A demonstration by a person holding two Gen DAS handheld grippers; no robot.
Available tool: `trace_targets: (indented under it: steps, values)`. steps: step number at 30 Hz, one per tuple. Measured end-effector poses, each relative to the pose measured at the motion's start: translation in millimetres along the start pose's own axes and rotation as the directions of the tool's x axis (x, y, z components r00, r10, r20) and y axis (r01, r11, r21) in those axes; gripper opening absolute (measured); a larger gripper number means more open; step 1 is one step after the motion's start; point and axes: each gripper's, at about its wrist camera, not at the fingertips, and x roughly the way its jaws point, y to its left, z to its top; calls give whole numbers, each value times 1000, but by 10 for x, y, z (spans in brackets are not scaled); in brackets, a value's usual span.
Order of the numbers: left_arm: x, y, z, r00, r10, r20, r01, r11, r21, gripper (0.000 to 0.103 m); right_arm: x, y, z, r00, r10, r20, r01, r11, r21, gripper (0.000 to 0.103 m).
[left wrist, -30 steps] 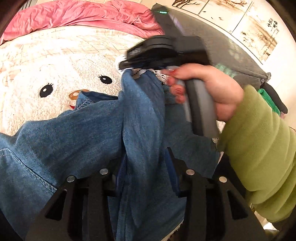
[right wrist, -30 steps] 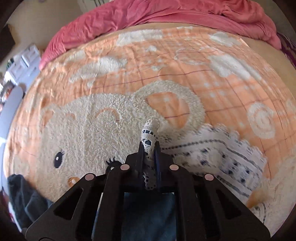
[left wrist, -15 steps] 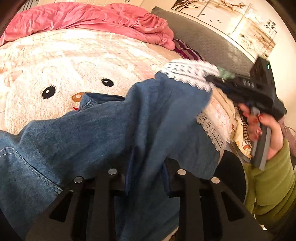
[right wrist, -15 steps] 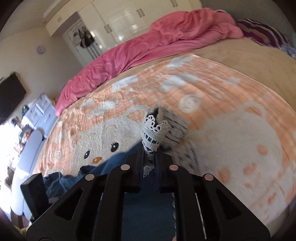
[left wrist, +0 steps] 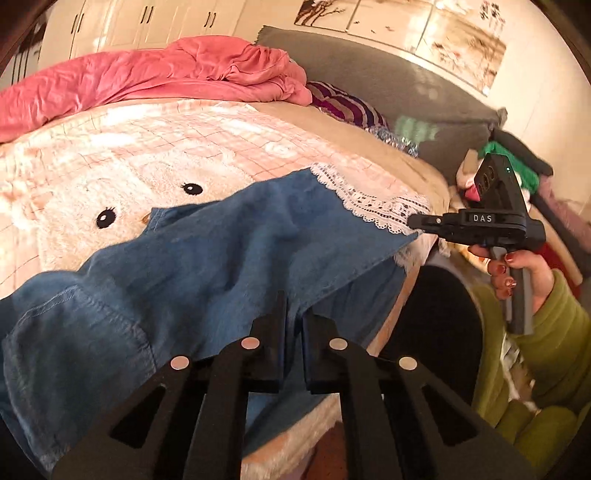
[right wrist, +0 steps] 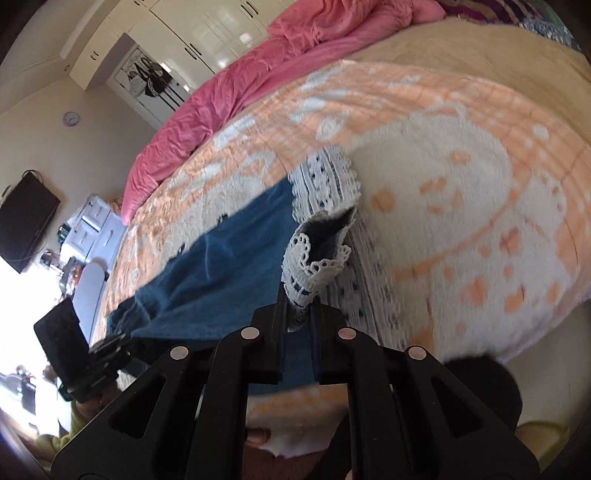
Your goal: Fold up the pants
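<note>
Blue denim pants (left wrist: 192,266) with a white lace hem (left wrist: 369,203) lie stretched across the bear-print blanket near the bed's front edge. My left gripper (left wrist: 293,314) is shut on the denim along the near edge. My right gripper (right wrist: 297,306) is shut on the lace hem (right wrist: 314,258) at the leg end, and it shows in the left wrist view (left wrist: 417,223) holding the hem corner taut at the right. The denim (right wrist: 221,266) runs from the right gripper toward the left gripper (right wrist: 107,347).
A pink duvet (left wrist: 147,81) is bunched along the far side of the bed. A grey headboard (left wrist: 388,88) and piled clothes (left wrist: 517,173) are at the right. A dark round object (left wrist: 439,317) sits below the bed edge. Wardrobes (right wrist: 199,33) stand beyond.
My right gripper has swung out to the right with the lace hem, pulling the leg flat and taut over the blanket. My left gripper has kept its hold on the denim.
</note>
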Motion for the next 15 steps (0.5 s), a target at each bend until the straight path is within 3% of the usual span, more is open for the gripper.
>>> trace_targets:
  steps: [4,7,9,10,15]
  values:
    - [48,-9,-90,999,17,-34,-16,1000,16,6,-44,-149,-72,1000,-20,-8,20,999,29,25]
    - [60,-38,-119,998,30,-47,-29,999,35,6,-106,-218,-60,1000,-18,16,17,999,46,29]
    - [63,-57,-118,998,32,-49,-30,998,46,6,-101,-230,-49,999,-41,17,41,999,28,22]
    - [53,-60,-127,998,33,-49,-30,998,49,6,-98,-239,-49,998,-57,17,56,998,10,2]
    - [9,-144,-200,997,46,-63,-39,994,102,6,-121,-213,-72,991,-130,28,131,990,-56,1]
